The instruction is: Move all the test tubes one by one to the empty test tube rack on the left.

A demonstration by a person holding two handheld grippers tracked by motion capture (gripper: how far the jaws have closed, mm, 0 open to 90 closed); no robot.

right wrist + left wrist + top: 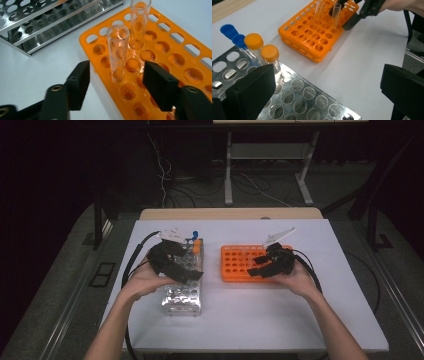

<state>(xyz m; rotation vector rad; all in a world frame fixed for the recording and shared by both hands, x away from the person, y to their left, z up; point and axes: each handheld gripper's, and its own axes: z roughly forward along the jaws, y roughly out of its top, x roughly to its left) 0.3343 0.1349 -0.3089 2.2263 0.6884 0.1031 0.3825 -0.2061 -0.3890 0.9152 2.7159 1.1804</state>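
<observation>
Left tool (192, 276): jaws fully apart, nothing between them, hovering over the shiny perforated steel tube rack (312, 100). The jaw blocks hide part of that rack's near holes in the left gripper view, and its far end is cut off at the frame edge. Ahead-left of this tool, four capped tubes stand in the rack: two blue-capped tubes (229, 30) and two orange-capped tubes (254, 41); their glass bodies are hard to make out against the metal. The remaining holes in sight look empty.

White bench (260, 310) carries both racks, which sit apart.

Right tool (116, 77): jaws part-way apart, straddling the nearer clear open-topped glass tube (117, 50) but not touching it. That tube stands upright in a hole near the front edge of the orange plastic multi-hole rack (175, 65). A second clear glass tube (140, 22) stands just behind it, its top cut off by the frame. Other holes empty. From the high view both clear tubes are too small to resolve.
</observation>
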